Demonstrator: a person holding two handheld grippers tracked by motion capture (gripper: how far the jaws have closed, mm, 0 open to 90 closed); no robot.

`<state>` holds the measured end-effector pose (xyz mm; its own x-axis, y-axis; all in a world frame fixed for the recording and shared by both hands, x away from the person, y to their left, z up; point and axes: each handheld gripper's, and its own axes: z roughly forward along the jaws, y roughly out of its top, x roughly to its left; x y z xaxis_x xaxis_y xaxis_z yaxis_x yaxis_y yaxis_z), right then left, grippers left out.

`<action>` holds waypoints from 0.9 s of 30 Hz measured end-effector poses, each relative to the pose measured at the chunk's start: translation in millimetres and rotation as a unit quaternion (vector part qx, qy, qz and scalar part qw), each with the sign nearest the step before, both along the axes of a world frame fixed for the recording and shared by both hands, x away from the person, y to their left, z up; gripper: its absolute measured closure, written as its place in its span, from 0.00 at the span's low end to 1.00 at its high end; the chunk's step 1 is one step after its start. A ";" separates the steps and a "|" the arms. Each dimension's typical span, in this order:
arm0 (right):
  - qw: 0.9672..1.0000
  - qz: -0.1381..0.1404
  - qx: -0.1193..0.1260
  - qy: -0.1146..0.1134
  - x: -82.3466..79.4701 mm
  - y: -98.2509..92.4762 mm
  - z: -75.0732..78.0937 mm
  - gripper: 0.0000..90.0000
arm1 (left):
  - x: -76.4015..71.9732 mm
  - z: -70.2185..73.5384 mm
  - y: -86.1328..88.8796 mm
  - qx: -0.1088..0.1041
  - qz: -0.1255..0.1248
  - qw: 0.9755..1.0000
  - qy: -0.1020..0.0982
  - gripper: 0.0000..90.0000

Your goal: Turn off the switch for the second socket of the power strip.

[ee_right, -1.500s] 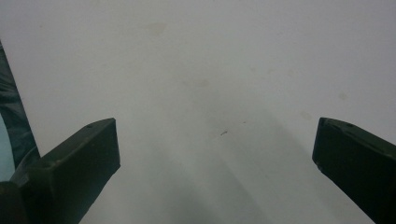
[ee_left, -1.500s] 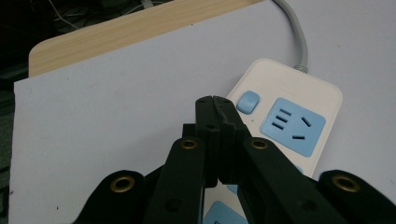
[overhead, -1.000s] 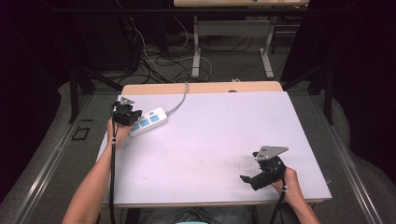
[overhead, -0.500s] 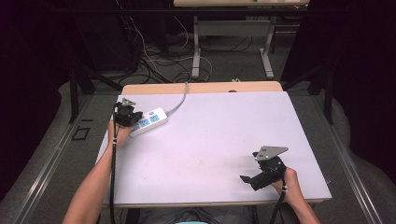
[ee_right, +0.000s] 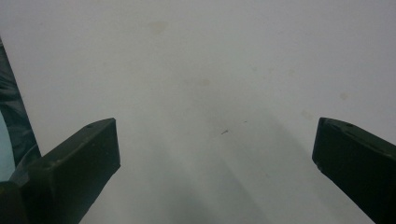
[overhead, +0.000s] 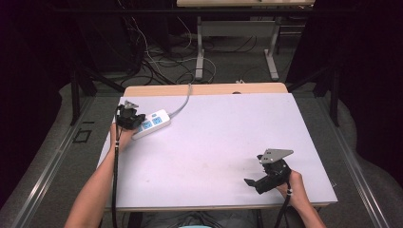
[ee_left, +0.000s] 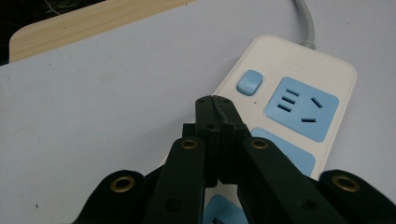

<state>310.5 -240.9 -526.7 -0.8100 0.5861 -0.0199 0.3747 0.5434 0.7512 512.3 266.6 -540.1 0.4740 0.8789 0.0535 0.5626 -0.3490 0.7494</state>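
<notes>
A white power strip [overhead: 155, 121] with blue sockets lies at the table's back left, and its grey cord [overhead: 184, 100] runs off the far edge. My left gripper [overhead: 137, 120] is shut with nothing between its jaws. In the left gripper view its closed tips [ee_left: 213, 100] hover over the power strip [ee_left: 299, 74], just short of the blue switch [ee_left: 250, 82]; whether they touch the strip I cannot tell. My right gripper [overhead: 254, 178] rests near the front right of the table, jaws wide open. In the right gripper view nothing but bare table lies between its fingers [ee_right: 84, 154].
The white tabletop [overhead: 214, 142] has a wooden strip [overhead: 204, 89] along its far edge. Beyond it, cables [overhead: 157, 61] and grey table legs [overhead: 201, 47] stand on the floor. The person's forearms come in from the bottom edge.
</notes>
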 end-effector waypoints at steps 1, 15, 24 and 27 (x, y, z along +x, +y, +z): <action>1.000 0.001 0.001 0.001 -0.2 -0.1 0.1 0.00 | 0.1 -0.2 0.3 0.000 0.000 1.000 -0.002 1.00; 1.000 0.001 0.000 0.000 0.3 0.5 -0.5 0.00 | -0.8 -1.6 0.6 -0.005 0.003 1.000 -0.006 1.00; 1.000 0.000 0.002 -0.001 0.1 0.8 -0.8 0.00 | -1.0 -0.4 1.2 -0.001 -0.005 1.000 0.002 1.00; 1.000 0.001 0.002 -0.001 0.3 0.7 -0.9 0.00 | -1.1 -0.8 0.3 0.001 -0.002 1.000 -0.002 1.00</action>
